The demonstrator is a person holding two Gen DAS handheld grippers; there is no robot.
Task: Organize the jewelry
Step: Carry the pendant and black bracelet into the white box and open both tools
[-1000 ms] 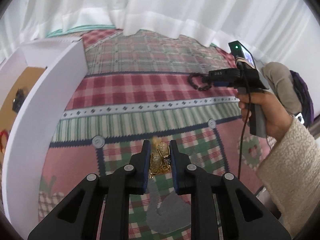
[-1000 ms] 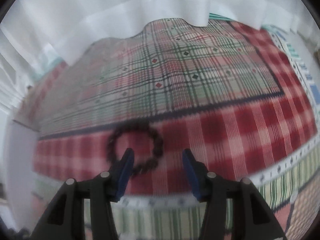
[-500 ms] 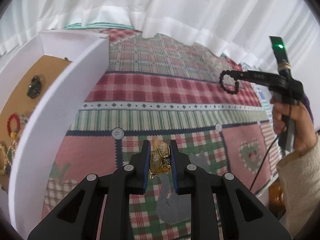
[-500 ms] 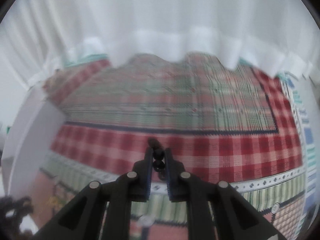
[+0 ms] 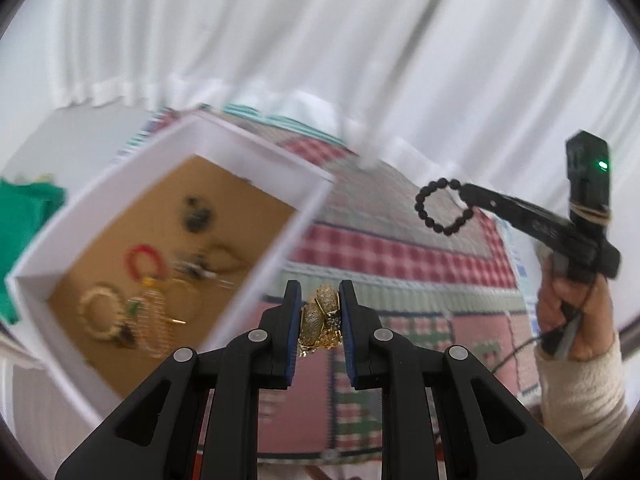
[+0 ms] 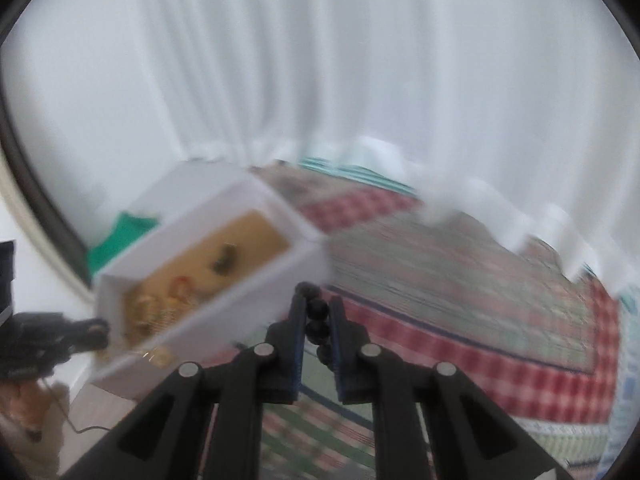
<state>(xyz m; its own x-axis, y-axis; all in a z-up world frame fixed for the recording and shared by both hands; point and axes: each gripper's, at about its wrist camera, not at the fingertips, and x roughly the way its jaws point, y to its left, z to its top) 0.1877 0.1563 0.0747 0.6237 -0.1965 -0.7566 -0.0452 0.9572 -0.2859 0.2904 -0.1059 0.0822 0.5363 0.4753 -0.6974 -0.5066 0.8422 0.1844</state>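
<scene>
My left gripper point(image 5: 320, 320) is shut on a gold jewelry piece point(image 5: 318, 322) and holds it in the air beside the right wall of a white box point(image 5: 168, 148) with a brown floor. My right gripper point(image 6: 317, 320) is shut on a black bead bracelet point(image 6: 318, 328). In the left wrist view that bracelet point(image 5: 444, 206) hangs as a loop from the right gripper's tip, above the cloth and right of the box. The box point(image 6: 256, 196) lies ahead-left in the right wrist view. It holds several pieces, among them a red bracelet point(image 5: 142, 260) and a pale bead bracelet point(image 5: 100, 316).
A plaid patchwork cloth point(image 5: 400, 256) covers the surface. White curtains point(image 5: 280, 40) hang behind it. A green cloth point(image 5: 24, 220) lies left of the box. The left gripper also shows at the left edge of the right wrist view point(image 6: 80, 332).
Both grippers have lifted and swung left toward the box, which now shows its inside. The right gripper closed on the black bracelet and raised it off the cloth.
</scene>
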